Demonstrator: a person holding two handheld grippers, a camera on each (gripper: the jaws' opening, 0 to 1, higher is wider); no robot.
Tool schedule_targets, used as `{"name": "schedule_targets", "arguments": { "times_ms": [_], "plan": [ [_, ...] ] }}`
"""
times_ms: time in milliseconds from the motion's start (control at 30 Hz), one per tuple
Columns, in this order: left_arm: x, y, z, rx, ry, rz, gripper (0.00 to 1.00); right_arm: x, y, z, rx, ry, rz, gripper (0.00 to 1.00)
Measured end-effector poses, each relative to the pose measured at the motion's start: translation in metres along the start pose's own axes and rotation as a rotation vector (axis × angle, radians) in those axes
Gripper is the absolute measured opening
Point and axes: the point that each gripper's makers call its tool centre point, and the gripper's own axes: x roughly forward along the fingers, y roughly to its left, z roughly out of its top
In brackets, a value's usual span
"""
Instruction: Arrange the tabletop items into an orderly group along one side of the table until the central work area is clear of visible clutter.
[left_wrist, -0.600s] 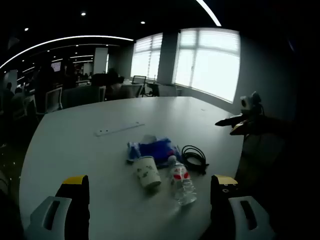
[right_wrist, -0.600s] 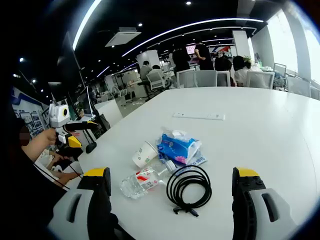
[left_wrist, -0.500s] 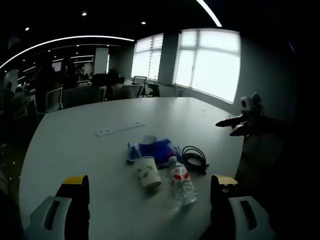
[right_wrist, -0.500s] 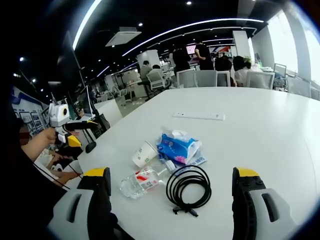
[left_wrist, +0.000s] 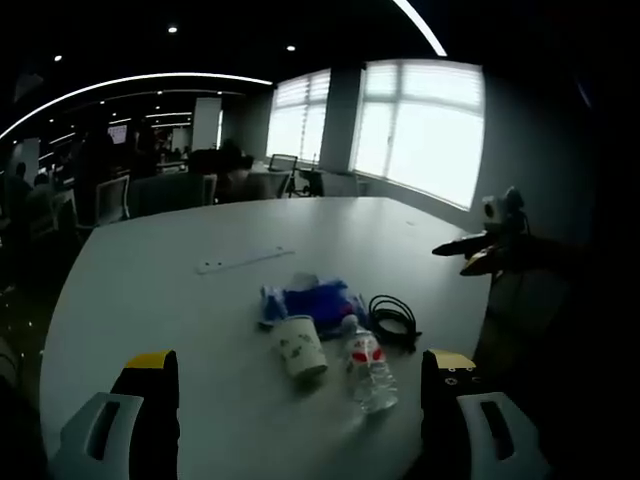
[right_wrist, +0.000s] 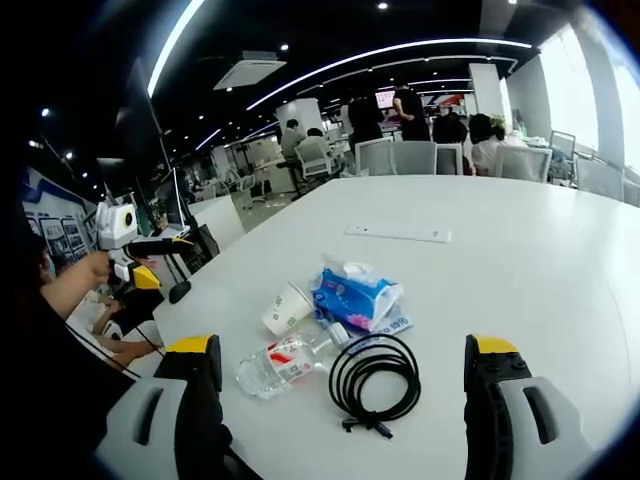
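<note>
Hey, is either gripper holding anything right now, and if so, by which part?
Nothing is held. The left gripper and right gripper are both open and hang above the table, short of the cup, bottle and cable.

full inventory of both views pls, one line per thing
round white table: 1, white, under everything.
clear plastic water bottle with red label: 1, lying on its side, near edge, beside the cup.
white paper cup: 1, lying on its side, next to the tissue pack.
blue soft tissue pack: 1, blue with white tissue sticking out, mid-cluster.
coiled black cable: 1, black, beside the bottle's cap end.
flat white power strip: 1, white, apart from the cluster, further in on the table.
office chairs: several, pale, along the far edge.
people: several, standing behind the chairs.
left claw: yellow-tipped jaws apart, nothing between.
right claw: yellow-tipped jaws apart, nothing held.
</note>
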Motion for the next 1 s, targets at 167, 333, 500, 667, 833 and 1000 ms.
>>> {"name": "schedule_targets", "arguments": {
  "times_ms": [167, 333, 500, 667, 833, 1000],
  "plan": [
    [-0.0006, -0.0006, -0.0017, 0.000, 0.006, -0.002, 1.00, 0.0006, 0.0018, 0.0003, 0.001, 0.001, 0.002, 0.97],
    [-0.0007, -0.0012, -0.0029, -0.001, 0.010, 0.000, 1.00, 0.0001, 0.0023, -0.0005, 0.009, 0.001, 0.001, 0.97],
    [-0.0003, -0.0026, -0.0032, -0.001, 0.012, -0.005, 1.00, -0.0010, 0.0021, -0.0008, 0.014, -0.001, -0.003, 0.96],
    [-0.0012, -0.0034, -0.0036, 0.001, 0.013, -0.007, 1.00, -0.0024, 0.0030, -0.0012, 0.016, -0.002, -0.004, 0.95],
    [-0.0030, -0.0038, -0.0045, 0.001, 0.013, -0.009, 1.00, -0.0045, 0.0021, -0.0023, 0.013, -0.001, -0.007, 0.95],
    [-0.0035, -0.0042, -0.0047, 0.000, 0.011, -0.010, 1.00, -0.0061, 0.0014, -0.0025, 0.009, -0.001, -0.010, 0.96]
  ]
}}
